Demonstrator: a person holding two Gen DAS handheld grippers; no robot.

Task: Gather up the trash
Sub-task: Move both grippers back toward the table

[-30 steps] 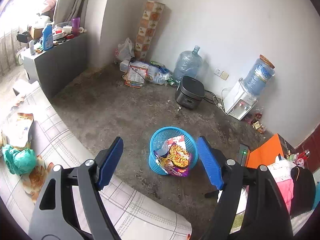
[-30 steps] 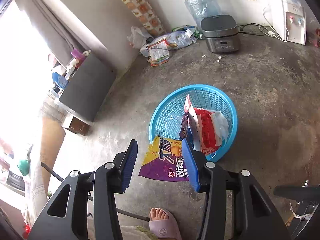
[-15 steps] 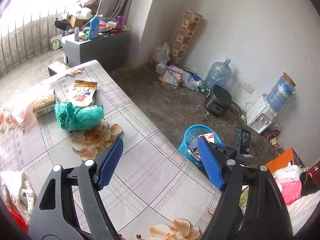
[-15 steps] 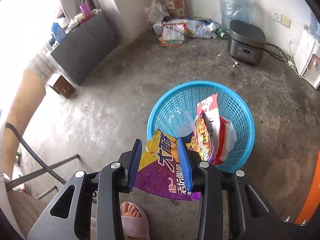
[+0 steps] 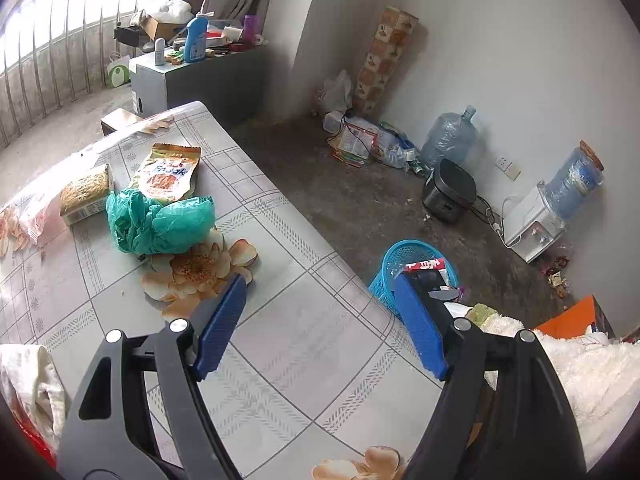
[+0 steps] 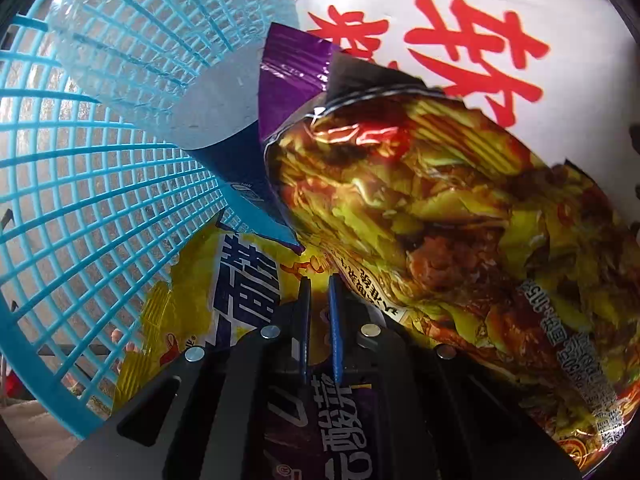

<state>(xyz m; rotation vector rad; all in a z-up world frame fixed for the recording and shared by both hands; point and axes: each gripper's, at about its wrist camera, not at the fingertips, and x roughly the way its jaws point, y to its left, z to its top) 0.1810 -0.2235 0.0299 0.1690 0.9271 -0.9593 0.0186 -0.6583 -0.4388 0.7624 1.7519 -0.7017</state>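
Observation:
On the flowered table (image 5: 312,344) lie a crumpled green plastic bag (image 5: 160,220), an orange snack packet (image 5: 168,172), a noodle packet (image 5: 86,194) and a pink wrapper (image 5: 36,212). My left gripper (image 5: 318,280) hangs open above the table's near part, holding nothing. The blue basket (image 5: 384,256) stands on the floor past the table edge. My right gripper (image 6: 318,280) is deep inside the basket (image 6: 100,200), its jaws closing to a narrow slit with nothing pinched between them. Under it lies the purple-and-yellow packet (image 6: 244,280), beside a noodle wrapper (image 6: 440,220), a white red-lettered pack (image 6: 440,20) and a clear bottle (image 6: 160,60).
A rice cooker (image 5: 450,190), a water jug (image 5: 450,140) and a water dispenser (image 5: 532,224) stand along the far wall. A grey cabinet (image 5: 200,76) with bottles is at the back left. White fluffy cloth (image 5: 580,360) and an orange box (image 5: 572,316) sit at the right.
The left view swung from the floor and basket over to the table. My right gripper dropped into the basket and its jaws narrowed; the purple packet now lies in the basket.

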